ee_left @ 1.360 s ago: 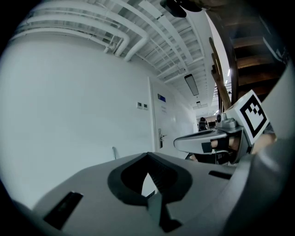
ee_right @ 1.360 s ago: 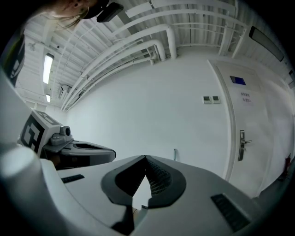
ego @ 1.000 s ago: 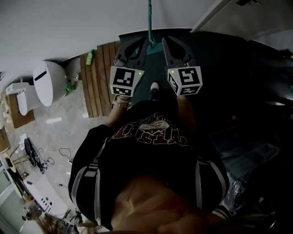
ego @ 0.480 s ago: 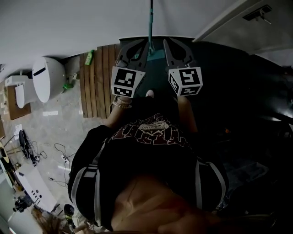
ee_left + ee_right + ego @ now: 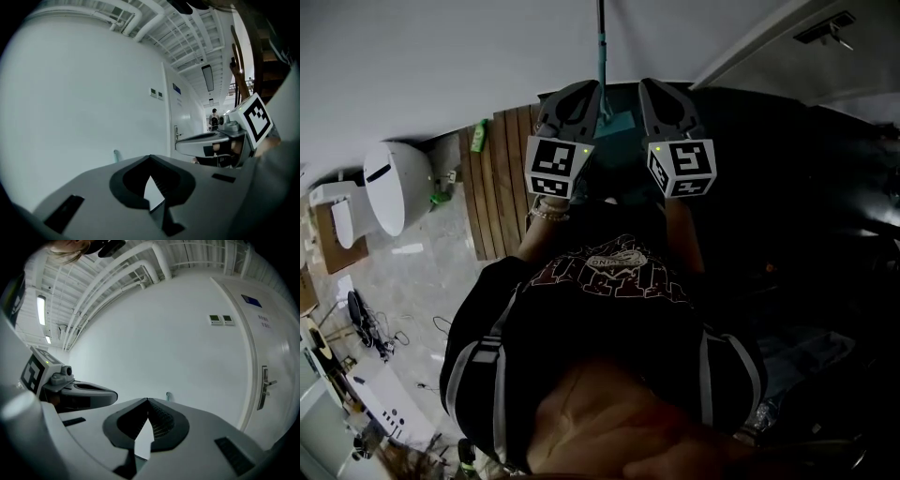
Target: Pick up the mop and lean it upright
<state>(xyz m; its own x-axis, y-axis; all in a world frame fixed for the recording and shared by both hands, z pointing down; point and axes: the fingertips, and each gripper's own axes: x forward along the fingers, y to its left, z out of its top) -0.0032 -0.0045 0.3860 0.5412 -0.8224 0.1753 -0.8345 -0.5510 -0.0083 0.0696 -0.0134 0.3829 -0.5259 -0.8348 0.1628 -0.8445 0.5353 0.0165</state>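
Up at the frame's top centre, your left tongs (image 5: 579, 92) and right tongs (image 5: 661, 92) are both clenched empty, flanking the upright teal mop (image 5: 602, 42) against the white wall (image 5: 441, 56).

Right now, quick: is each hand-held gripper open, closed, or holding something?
Left hand-held gripper: closed, holding nothing.
Right hand-held gripper: closed, holding nothing.

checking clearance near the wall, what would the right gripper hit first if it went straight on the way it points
Most likely the white wall: the right gripper, tongs shut, points at it. The mop handle stands just beside that line; how near is unclear.
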